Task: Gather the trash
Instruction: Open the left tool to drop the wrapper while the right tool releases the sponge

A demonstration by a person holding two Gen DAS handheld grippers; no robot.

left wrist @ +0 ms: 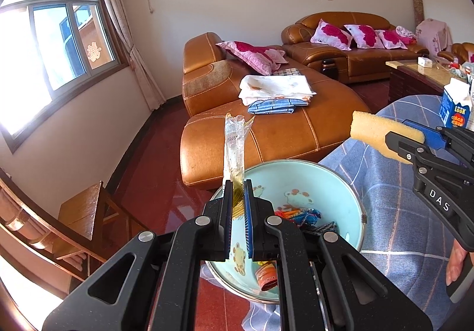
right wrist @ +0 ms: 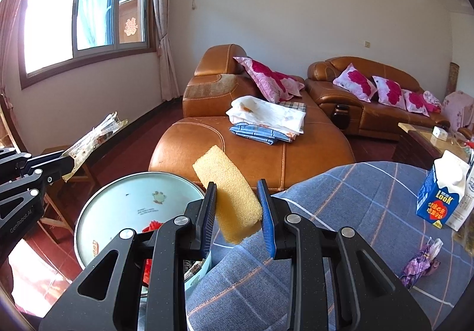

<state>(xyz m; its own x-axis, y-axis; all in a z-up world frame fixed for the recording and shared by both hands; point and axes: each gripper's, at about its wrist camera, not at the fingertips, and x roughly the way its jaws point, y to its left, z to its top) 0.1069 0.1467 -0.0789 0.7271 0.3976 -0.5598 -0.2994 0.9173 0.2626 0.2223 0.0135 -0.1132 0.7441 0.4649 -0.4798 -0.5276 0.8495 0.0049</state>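
My left gripper (left wrist: 238, 193) is shut on a clear crumpled plastic wrapper (left wrist: 234, 147) and holds it upright over a light blue basin (left wrist: 340, 182). The basin holds several wrappers (left wrist: 299, 217). My right gripper (right wrist: 237, 191) is shut on a yellow sponge (right wrist: 226, 191), held beside the basin (right wrist: 118, 200) at the edge of the blue checked tablecloth (right wrist: 326, 212). The right gripper with the sponge (left wrist: 376, 135) also shows in the left wrist view. The left gripper (right wrist: 66, 165) with the wrapper (right wrist: 97, 135) shows in the right wrist view.
A blue and white LOOK carton (right wrist: 441, 191) and a purple wrapper (right wrist: 420, 262) sit on the tablecloth at right. An orange leather sofa (right wrist: 251, 147) with folded cloths stands behind. A wooden stool (left wrist: 83, 209) is at left. A coffee table (left wrist: 420, 73) is at far right.
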